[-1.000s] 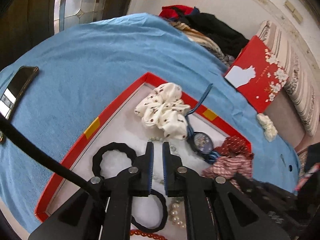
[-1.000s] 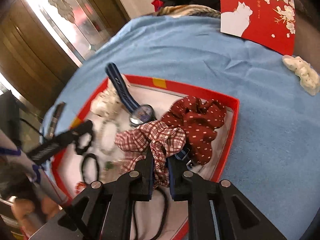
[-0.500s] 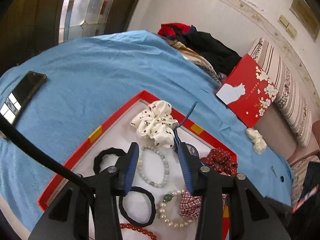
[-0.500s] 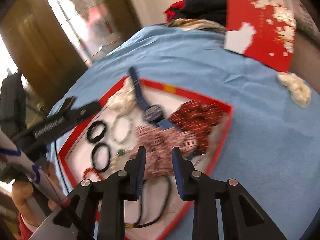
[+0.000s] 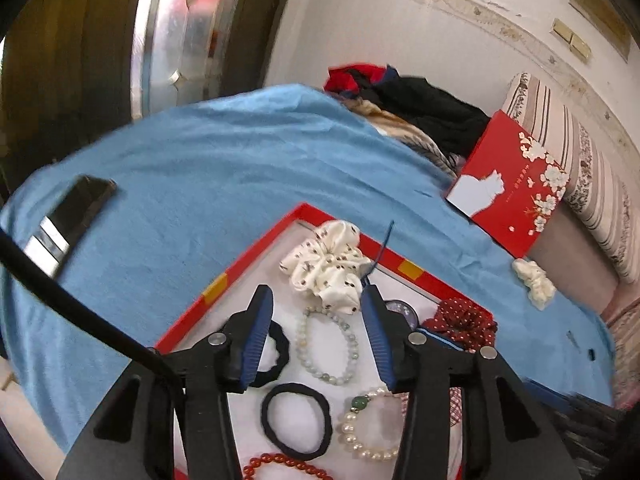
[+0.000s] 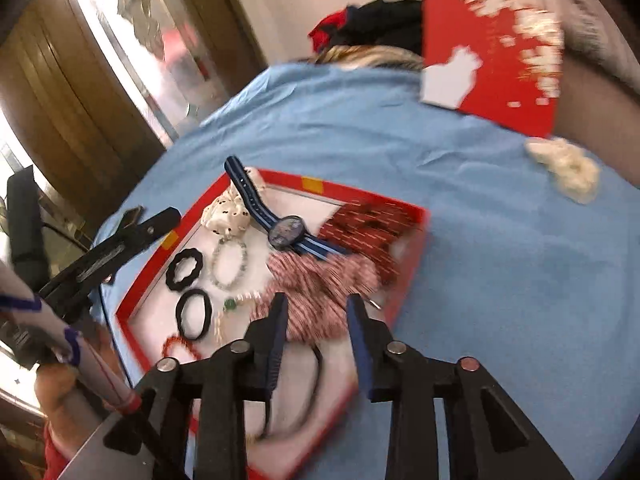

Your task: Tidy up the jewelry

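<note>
Red tray (image 5: 256,248) on blue cloth (image 5: 200,168): left gripper (image 5: 316,312) jaws have just been opening, now spread and empty, pale bead bracelet (image 5: 326,346) framed in the gap, white scrunchie (image 5: 326,268) just past the tips. Right gripper (image 6: 316,312), blurred view: jaws likewise just opened, spread, empty, checked scrunchie (image 6: 320,284) between and beyond the tips, blue watch (image 6: 286,230) farther ahead.

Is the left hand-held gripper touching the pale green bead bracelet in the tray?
Apart. In the left wrist view the left hand-held gripper stands open, raised above the pale green bead bracelet, which lies flat in the tray between the fingers.
</note>
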